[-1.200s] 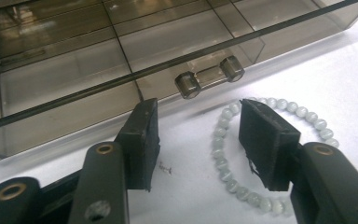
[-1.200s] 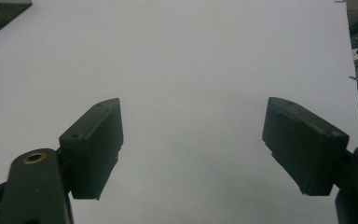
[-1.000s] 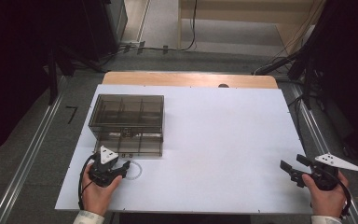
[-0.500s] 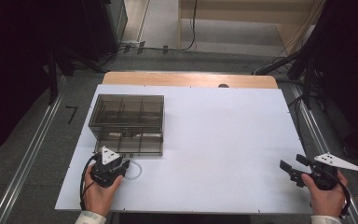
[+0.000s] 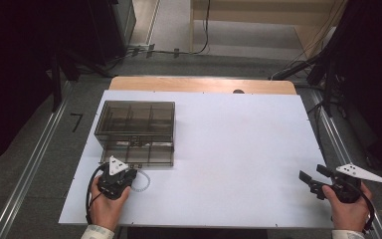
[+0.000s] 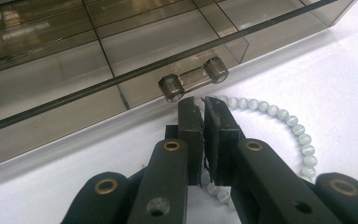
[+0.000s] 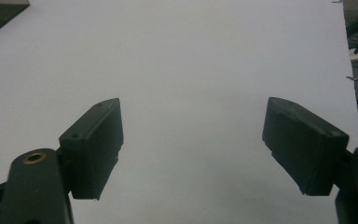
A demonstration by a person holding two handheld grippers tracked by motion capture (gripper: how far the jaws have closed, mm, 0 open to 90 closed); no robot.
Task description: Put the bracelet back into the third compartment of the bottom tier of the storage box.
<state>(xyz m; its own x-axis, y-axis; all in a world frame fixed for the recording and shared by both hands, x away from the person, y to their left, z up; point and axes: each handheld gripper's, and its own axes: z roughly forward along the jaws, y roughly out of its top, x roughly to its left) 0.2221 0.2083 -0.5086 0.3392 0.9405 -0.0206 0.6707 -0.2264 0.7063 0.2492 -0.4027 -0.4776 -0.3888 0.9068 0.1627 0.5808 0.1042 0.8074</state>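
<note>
Floor, left edge of the high view: grey floor (image 5: pixel 35 149) with a metal rail (image 5: pixel 25 174) running diagonally beside the table; dark room behind.
My left gripper (image 5: pixel 115 178): lower left of the high view, in my left hand (image 5: pixel 107 204), just in front of the box.
My left fingers (image 6: pixel 189 126): they have just been closing and now stand pressed almost together; in the left gripper view the bead string passes right at their tips and under them, and I take it that I have it pinched.
Bead string (image 6: pixel 279 116): pale round beads in a curved loop on the white sheet, lower centre to right in the left gripper view, just below the box handle.
Box (image 5: pixel 137 132): smoky clear plastic with compartments, upper left of the sheet; its small handle (image 6: pixel 193 80) sits just above my fingertips.
Table (image 5: pixel 229 149): covered by a plain white sheet; a wooden edge (image 5: pixel 199 84) shows along its far side.
Room, top of the high view: cables (image 5: pixel 179 50) on the floor, pale wood furniture (image 5: pixel 258 15) at upper right.
My right gripper (image 5: pixel 323 181): lower right of the high view, in my right hand (image 5: pixel 348 211), well apart from the box.
My right fingers (image 7: pixel 93 144): spread wide over bare white sheet, holding nothing.
</note>
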